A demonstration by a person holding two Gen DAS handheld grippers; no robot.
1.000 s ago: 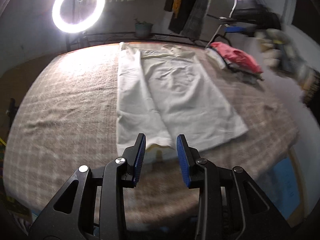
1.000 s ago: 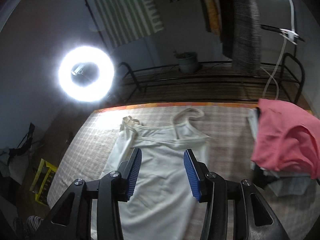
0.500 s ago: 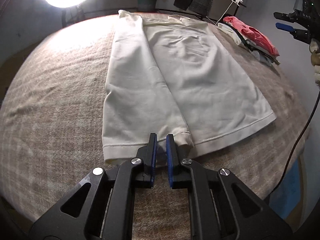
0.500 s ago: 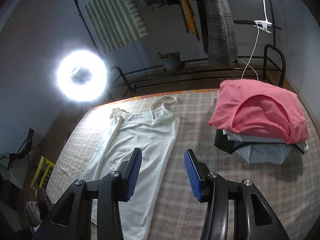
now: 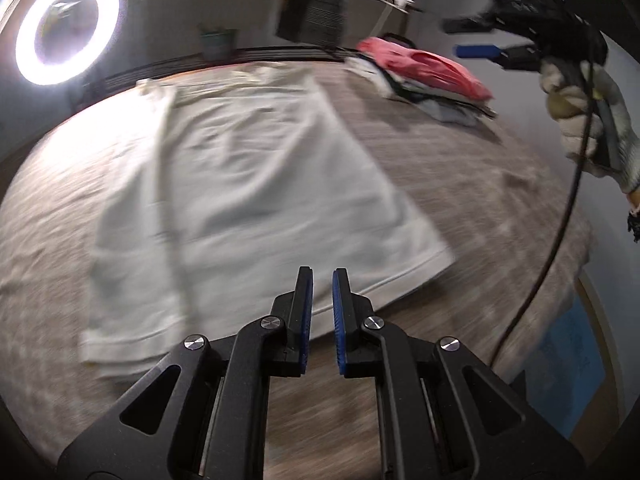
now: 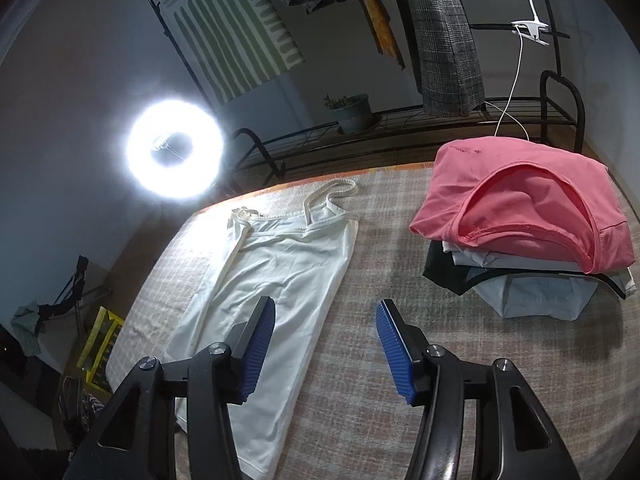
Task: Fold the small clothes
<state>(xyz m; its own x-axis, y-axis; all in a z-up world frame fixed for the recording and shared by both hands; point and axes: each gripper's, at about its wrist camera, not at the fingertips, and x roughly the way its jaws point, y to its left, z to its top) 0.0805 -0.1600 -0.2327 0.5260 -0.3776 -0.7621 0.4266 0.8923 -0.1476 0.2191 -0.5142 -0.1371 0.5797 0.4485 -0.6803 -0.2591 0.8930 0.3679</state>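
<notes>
A cream strappy top (image 5: 256, 200) lies flat on the checked table cover, its left side folded lengthwise over the middle; it also shows in the right wrist view (image 6: 276, 280). My left gripper (image 5: 322, 280) hovers over the near hem, jaws nearly closed with a narrow gap and nothing between them. My right gripper (image 6: 324, 316) is open and empty, held above the table just right of the top's right edge. It also appears in the left wrist view (image 5: 480, 36), held in a gloved hand at the upper right.
A pile of folded clothes topped by a pink garment (image 6: 532, 216) sits at the far right of the table (image 6: 380, 240). A ring light (image 6: 174, 148) glares at the far left. A black metal rack (image 6: 440, 116) with a plant pot stands behind.
The left gripper closed from wide open to nearly shut at the hem, then shifted right along the hem. The right gripper swung right, bringing the pink pile into fuller view.
</notes>
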